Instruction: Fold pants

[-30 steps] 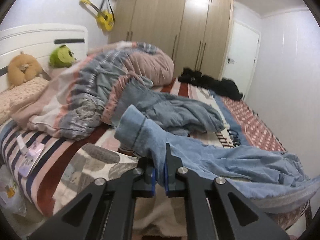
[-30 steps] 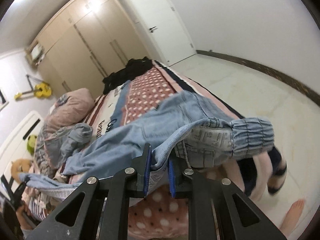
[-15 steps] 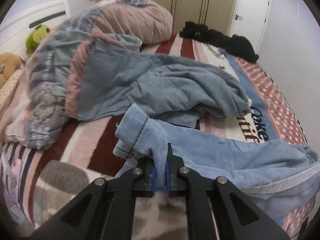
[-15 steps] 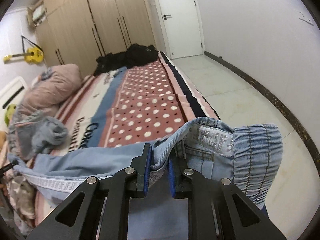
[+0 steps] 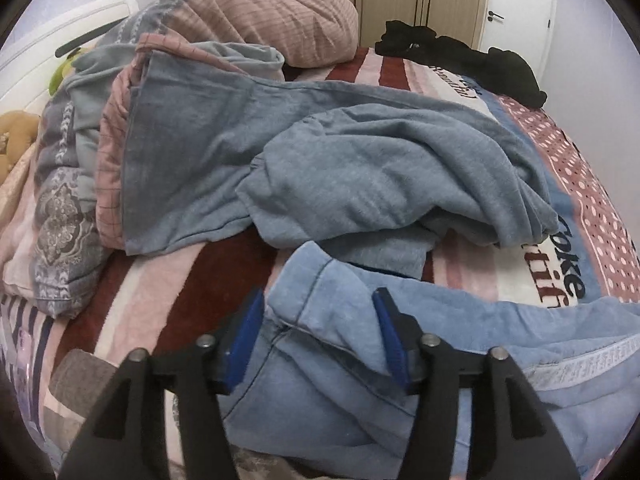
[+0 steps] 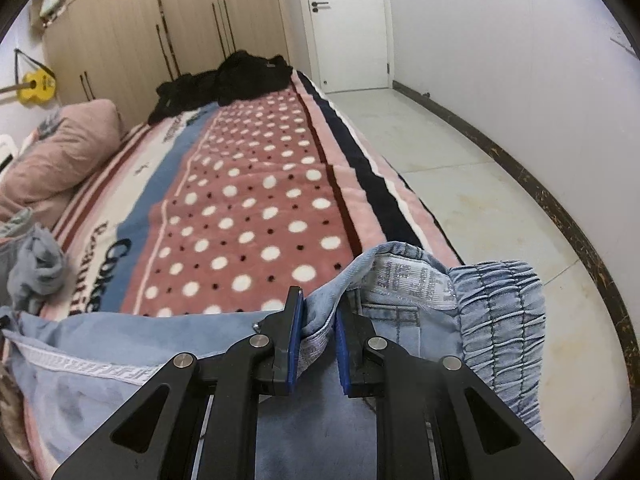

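Light blue denim pants [image 5: 460, 344] lie stretched along the near edge of the bed. In the left wrist view my left gripper [image 5: 318, 320] is open, its blue pads wide apart around the leg cuff [image 5: 316, 280], which rests on the blanket. In the right wrist view my right gripper [image 6: 318, 320] is shut on the pants' waist edge [image 6: 320, 320]. The elastic waistband [image 6: 500, 312] hangs to the right of it, over the bed's edge.
A grey-blue garment [image 5: 340, 152] lies crumpled just beyond the cuff. A bunched pink and grey duvet [image 5: 64, 184] is at the left. Black clothes [image 6: 240, 76] lie at the bed's far end. The striped, dotted blanket [image 6: 248, 208] covers the bed; tiled floor [image 6: 460, 168] is at the right.
My left gripper has lowered the cuff onto the bed and opened, letting it go. My right gripper has come down with the waist, still gripping it.
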Motion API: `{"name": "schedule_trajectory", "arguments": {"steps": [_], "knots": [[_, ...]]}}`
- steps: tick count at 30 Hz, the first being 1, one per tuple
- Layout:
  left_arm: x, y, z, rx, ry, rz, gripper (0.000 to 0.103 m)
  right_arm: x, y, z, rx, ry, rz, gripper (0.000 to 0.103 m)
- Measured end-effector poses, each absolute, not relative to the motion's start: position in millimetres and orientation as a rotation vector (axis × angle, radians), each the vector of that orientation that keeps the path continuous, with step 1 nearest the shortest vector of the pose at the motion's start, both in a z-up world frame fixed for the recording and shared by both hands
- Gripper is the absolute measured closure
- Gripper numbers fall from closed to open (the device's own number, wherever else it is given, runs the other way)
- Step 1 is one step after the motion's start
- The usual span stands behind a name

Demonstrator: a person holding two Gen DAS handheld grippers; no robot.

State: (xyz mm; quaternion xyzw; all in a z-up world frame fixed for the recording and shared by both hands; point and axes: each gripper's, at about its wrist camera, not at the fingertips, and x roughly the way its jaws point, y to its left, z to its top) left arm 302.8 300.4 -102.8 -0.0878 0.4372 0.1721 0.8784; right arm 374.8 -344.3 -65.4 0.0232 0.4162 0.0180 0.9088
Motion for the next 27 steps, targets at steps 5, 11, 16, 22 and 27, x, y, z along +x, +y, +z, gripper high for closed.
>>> {"name": "schedule_trajectory", "arguments": {"steps": [5, 11, 16, 22, 27], "knots": [[281.0, 291.5, -82.9, -0.181, 0.862, 0.313, 0.036, 365.6, -340.4, -59.9, 0.031, 0.849, 0.060, 0.064], [250.3, 237.5, -48.5, -0.138, 0.776, 0.138, 0.027, 320.6, -337.6, -15.9, -0.003, 0.784, 0.161, 0.043], [248.0, 179.3, -46.7, -0.113, 0.796, -0.037, 0.027, 298.8, -354.7, 1.7, -0.061, 0.741, 0.130, 0.023], [264.1, 133.2, -70.5, -0.051, 0.873, -0.100, 0.027, 316.3, -413.6, -26.8, -0.027, 0.824, 0.012, 0.023], [286.5, 126.5, -96.1, -0.063, 0.956, -0.117, 0.027, 327.4, -446.8, -64.6, 0.096, 0.932, 0.054, 0.056]]}}
